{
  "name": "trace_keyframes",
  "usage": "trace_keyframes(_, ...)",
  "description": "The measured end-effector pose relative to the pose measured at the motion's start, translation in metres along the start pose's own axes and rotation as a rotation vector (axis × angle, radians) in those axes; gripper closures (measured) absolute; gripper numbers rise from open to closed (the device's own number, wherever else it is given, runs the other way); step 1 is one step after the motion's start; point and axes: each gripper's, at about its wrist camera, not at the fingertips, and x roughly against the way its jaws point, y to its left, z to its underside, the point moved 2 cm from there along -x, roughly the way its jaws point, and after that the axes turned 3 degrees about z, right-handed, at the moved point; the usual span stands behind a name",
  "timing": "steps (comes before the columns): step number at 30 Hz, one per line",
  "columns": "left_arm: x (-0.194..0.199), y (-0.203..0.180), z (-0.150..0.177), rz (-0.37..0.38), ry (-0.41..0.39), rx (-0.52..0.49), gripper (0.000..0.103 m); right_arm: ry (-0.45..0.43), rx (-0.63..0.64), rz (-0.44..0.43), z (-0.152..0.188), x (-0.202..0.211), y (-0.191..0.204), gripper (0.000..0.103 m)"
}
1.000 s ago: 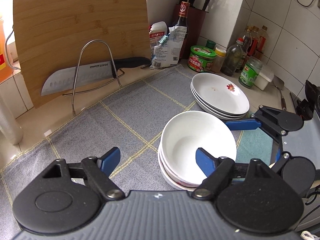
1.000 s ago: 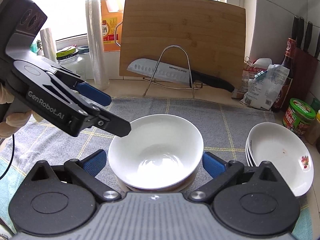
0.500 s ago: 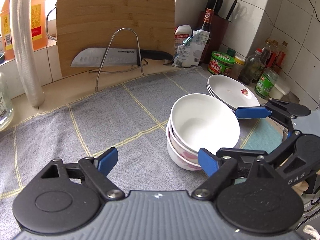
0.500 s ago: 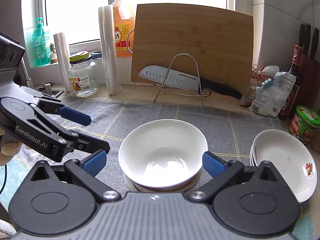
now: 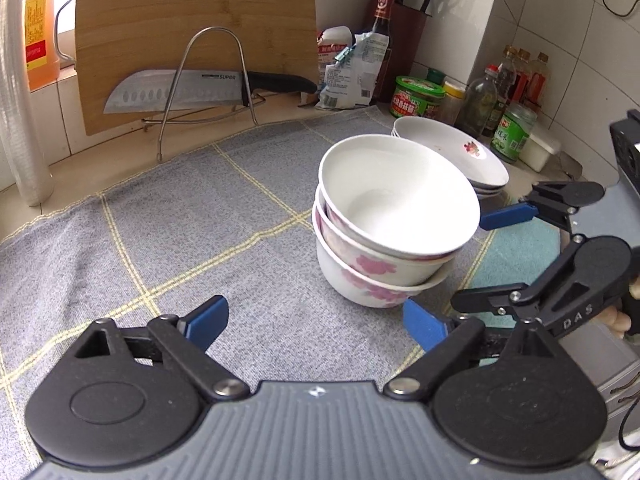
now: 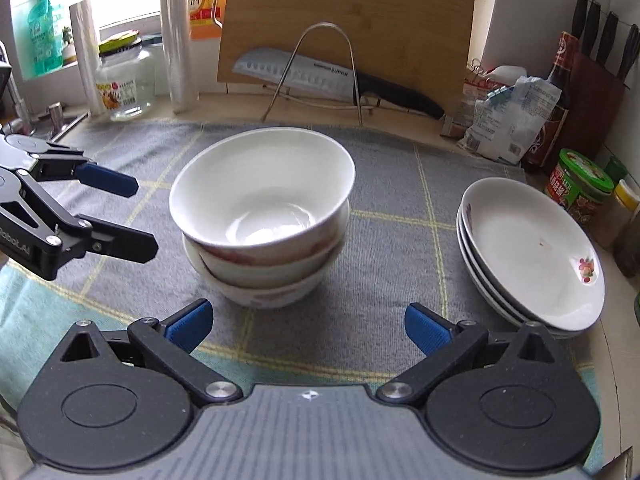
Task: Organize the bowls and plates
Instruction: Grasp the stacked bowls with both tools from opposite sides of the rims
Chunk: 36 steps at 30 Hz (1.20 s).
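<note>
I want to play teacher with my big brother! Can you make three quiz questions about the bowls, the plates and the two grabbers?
1. True or false: the bowl stack holds three bowls.
2. Where is the plate stack in the right wrist view? A) right of the bowls B) left of the bowls C) inside the top bowl
3. Fill in: the left gripper and right gripper are both ____ and hold nothing.

Key: 1 true; 2 A; 3 open
</note>
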Motion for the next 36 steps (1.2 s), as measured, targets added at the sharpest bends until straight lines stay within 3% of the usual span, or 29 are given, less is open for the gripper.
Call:
trace_keyframes(5, -0.02, -0.015, 0.004, -0.093, 0.041, -0.017, 0.009, 0.05, 0.098, -0.071, -0.002, -0.037, -0.012, 0.0)
trace_keyframes(12, -0.047, -0.037, 0.005, -0.226, 0.066, 0.03, 0.009, 0.028, 0.322, -0.25, -0.01, -0.059, -0.02, 0.0)
trace_keyframes(17, -0.051, -0.041, 0.005, -0.231, 0.086, 0.05, 0.009, 0.016, 0.406, -0.339, -0.014, -0.063, -0.021, 0.0)
trace_keyframes(29, -0.061, -0.038, -0.01, -0.084, 0.125, -0.121, 0.012, -0.007, 0.431, -0.388, -0.021, -0.072, -0.024, 0.0)
trace_keyframes(31, -0.062, -0.034, -0.009, -0.046, 0.125, -0.141, 0.018, -0.011, 0.427, -0.385, -0.021, -0.072, -0.023, 0.0)
trace_keyframes(36, -0.064, -0.03, -0.014, 0.031, 0.13, -0.25, 0.021, -0.011, 0.427, -0.369, -0.019, -0.069, -0.021, 0.0)
